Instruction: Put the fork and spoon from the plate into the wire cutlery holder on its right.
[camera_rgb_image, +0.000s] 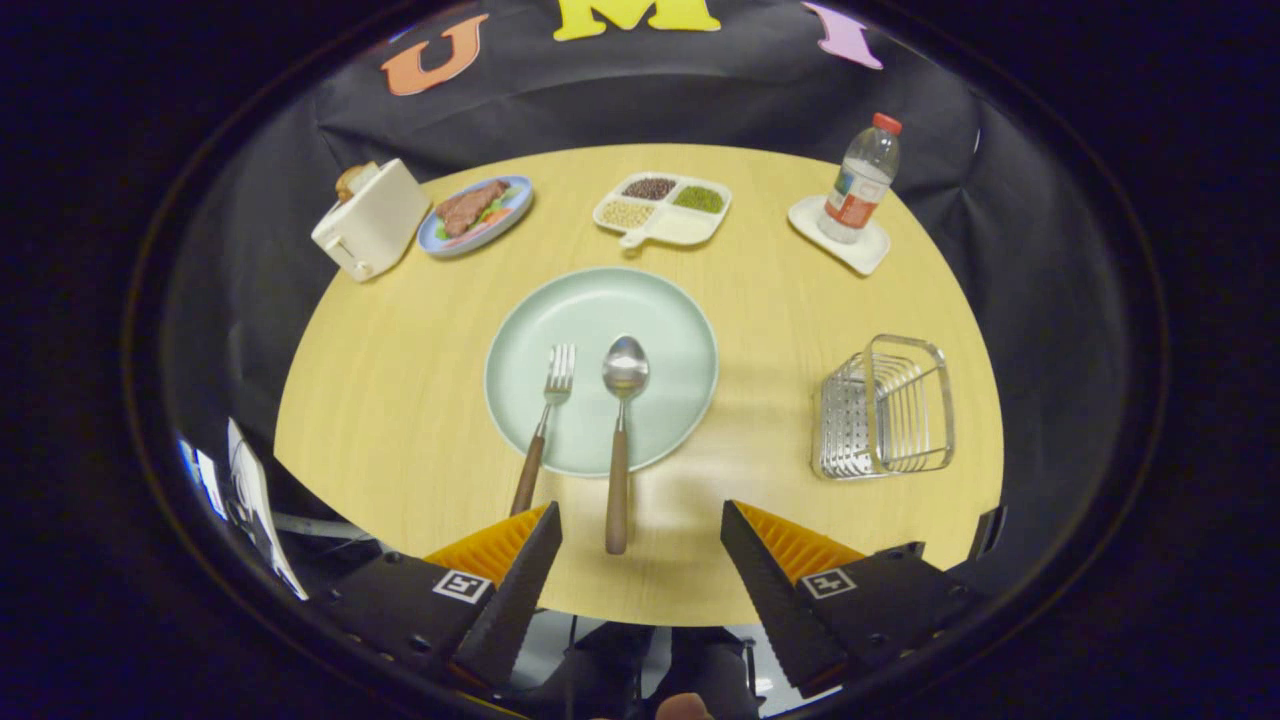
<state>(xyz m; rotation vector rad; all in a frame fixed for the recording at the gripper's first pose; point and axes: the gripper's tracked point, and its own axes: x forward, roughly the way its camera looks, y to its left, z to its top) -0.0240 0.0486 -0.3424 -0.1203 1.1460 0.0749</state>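
Table: we see a round, pale wood table (400, 400) set against the booth's black cloth wall.
Plate: a pale green plate (660, 310) sits mid-table; on it lie the fork (545, 420) and, to its right, the spoon (620, 440), their brown handles reaching over the near rim toward us.
Holder: the wire cutlery holder (885, 410) stands right of the plate, well apart from it.
Far side: we note a toaster (370, 220), a blue plate of food (478, 213), a divided tray (662, 207) and a bottle (860, 180) on a white coaster (838, 240).
Gripper: our gripper (640, 535) hovers over the near table edge, fingers spread wide and holding nothing; the spoon's handle end lies between them, the fork's handle just beside the left finger.
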